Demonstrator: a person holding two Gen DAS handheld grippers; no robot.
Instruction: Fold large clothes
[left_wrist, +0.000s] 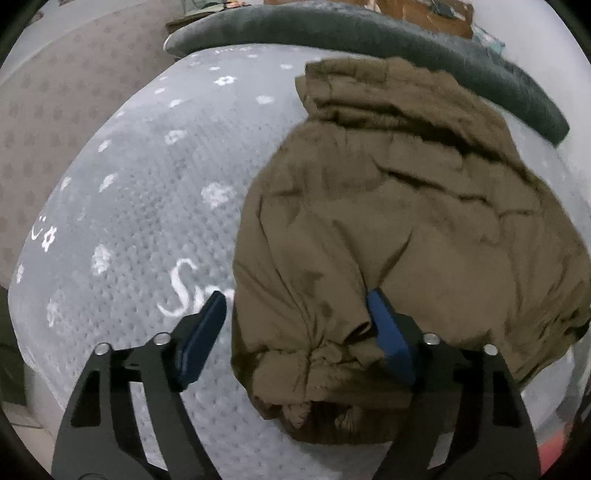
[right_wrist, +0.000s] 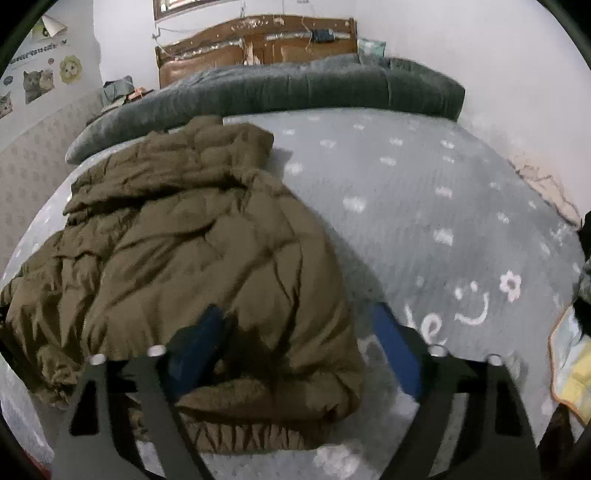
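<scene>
Olive-brown puffer fabric fills the right half of the left wrist view: the jacket (left_wrist: 399, 206) is seen lying bunched and partly folded on a grey bedspread (left_wrist: 140, 192) printed with white flowers and white lettering. In the right wrist view the same jacket (right_wrist: 192, 251) is found in the left and lower middle of the frame, its ribbed hem turned toward the bottom edge.

The left gripper (left_wrist: 295, 314) is shown with its fingers spread wide apart. One blue pad (left_wrist: 203, 332) is seen over the bare bedspread at lower left of centre, while the other blue pad (left_wrist: 391, 332) is set against a fold of the jacket; a cuffed end of the garment lies between the two (whether the fabric is actually touched on both sides cannot be told).

The right gripper (right_wrist: 295, 332) is likewise held wide apart. Its left pad (right_wrist: 195, 343) is pressed into a crease of the jacket and is partly hidden by the fabric, and its right pad (right_wrist: 395, 347) is seen over the bedspread (right_wrist: 424, 192) just beside the jacket's edge.

A dark grey-green bolster (right_wrist: 280, 88) is laid across the upper part of the frame, behind the jacket, with a brown wooden headboard (right_wrist: 258, 40) beyond it.
</scene>
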